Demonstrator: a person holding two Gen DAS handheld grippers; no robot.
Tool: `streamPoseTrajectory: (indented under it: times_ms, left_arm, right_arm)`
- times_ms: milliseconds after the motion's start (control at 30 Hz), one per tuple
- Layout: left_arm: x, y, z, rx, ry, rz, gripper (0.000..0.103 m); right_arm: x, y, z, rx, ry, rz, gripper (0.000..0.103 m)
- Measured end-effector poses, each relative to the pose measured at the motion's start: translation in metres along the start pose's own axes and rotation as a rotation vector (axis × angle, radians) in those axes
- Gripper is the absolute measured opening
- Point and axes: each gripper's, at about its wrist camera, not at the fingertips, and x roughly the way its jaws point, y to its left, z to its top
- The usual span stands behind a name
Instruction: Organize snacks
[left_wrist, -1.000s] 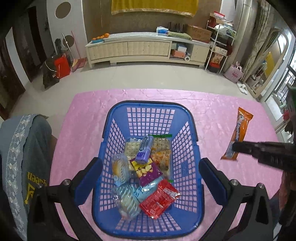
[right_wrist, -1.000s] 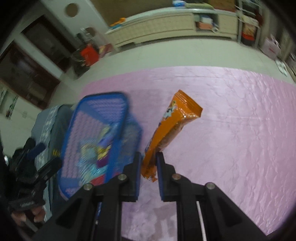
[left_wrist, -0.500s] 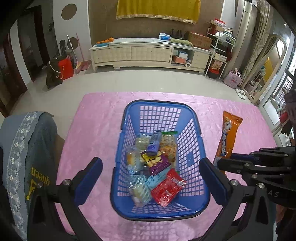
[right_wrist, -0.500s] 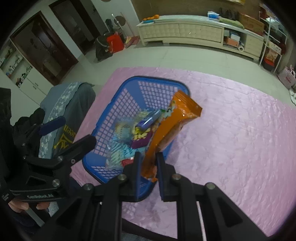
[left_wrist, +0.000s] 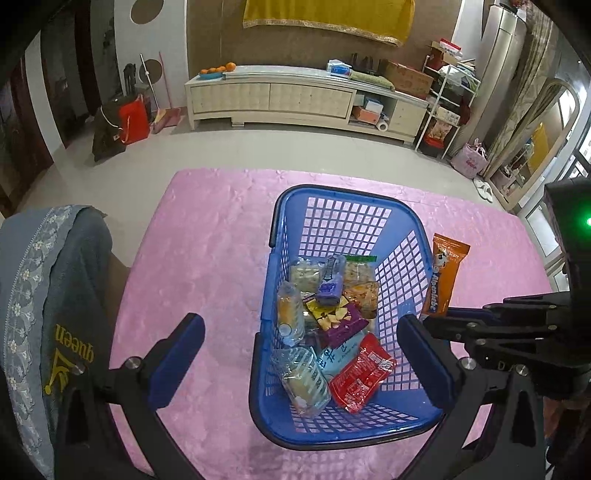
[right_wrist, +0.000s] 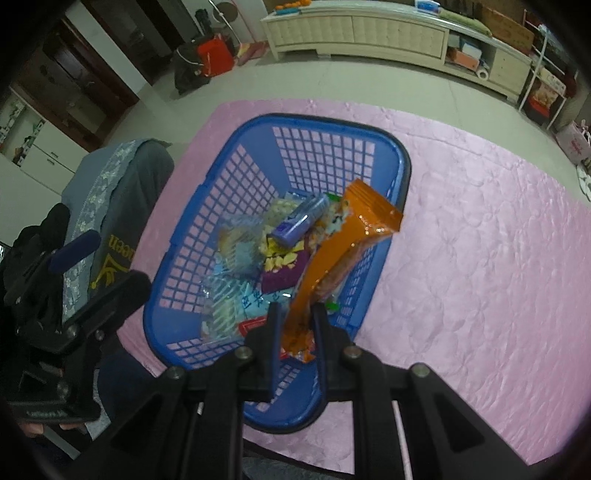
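Observation:
A blue plastic basket (left_wrist: 325, 199) stands on the pink tablecloth (left_wrist: 207, 243) and holds several snack packets, among them a red one (left_wrist: 360, 376) and a purple one (left_wrist: 338, 319). My right gripper (right_wrist: 295, 321) is shut on the lower end of a long orange snack packet (right_wrist: 347, 243) and holds it above the basket (right_wrist: 236, 177), near its right rim. The orange packet also shows in the left wrist view (left_wrist: 441, 275), with the right gripper (left_wrist: 439, 319) beside the basket's right wall. My left gripper (left_wrist: 299, 350) is open and empty, low over the basket's near end.
A chair with a grey-blue cover (left_wrist: 44, 295) stands at the table's left edge. A long cream sideboard (left_wrist: 295, 96) lines the far wall, with a red bag (left_wrist: 133, 118) on the floor to its left. Pink cloth lies bare right of the basket (right_wrist: 480, 258).
My right gripper has lifted the orange packet off the cloth and carried it left, from beside the basket to above it. My left gripper has shifted left, so the basket sits further right.

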Motion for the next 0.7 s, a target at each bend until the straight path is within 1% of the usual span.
streamPoseTrajectory:
  times_ms: [67, 167, 200, 233, 267, 300, 333, 467, 533, 700]
  left_arm:
    - [0.001, 0.002, -0.001, 0.003, 0.001, -0.006, 0.103]
    - [0.001, 0.001, -0.003, 0.015, -0.001, -0.008, 0.103]
    - [0.001, 0.001, -0.005, 0.014, -0.003, -0.008, 0.103]
    - [0.001, 0.002, -0.006, 0.011, -0.004, -0.012, 0.103]
    - [0.0, 0.002, -0.008, 0.006, -0.007, -0.02, 0.103]
    - [0.0, 0.002, -0.01, 0.003, -0.01, -0.027, 0.103]
    - [0.0, 0.002, -0.012, 0.003, -0.012, -0.033, 0.103]
    - [-0.004, -0.009, -0.025, 0.053, -0.035, -0.042, 0.103]
    - [-0.007, -0.015, -0.032, 0.062, -0.056, -0.054, 0.103]
    - [-0.024, -0.037, -0.061, 0.101, -0.144, -0.08, 0.103]
  right_arm:
    - [0.0, 0.001, 0.0, 0.005, -0.007, -0.027, 0.02]
    - [0.001, 0.004, -0.002, -0.006, 0.002, -0.039, 0.022]
    - [0.001, 0.004, -0.003, -0.003, 0.002, -0.039, 0.027]
    - [0.0, 0.002, -0.004, 0.001, -0.002, -0.043, 0.041]
    - [-0.003, 0.0, -0.006, 0.013, -0.008, -0.047, 0.051]
    - [-0.006, -0.003, -0.009, 0.023, -0.026, -0.047, 0.066]
    - [-0.009, -0.007, -0.012, 0.037, -0.046, -0.039, 0.071]
    - [-0.023, -0.018, -0.03, 0.07, -0.102, -0.026, 0.072]
    - [-0.031, -0.023, -0.044, 0.074, -0.148, -0.022, 0.074]
    - [-0.048, -0.03, -0.084, 0.058, -0.259, -0.046, 0.08]
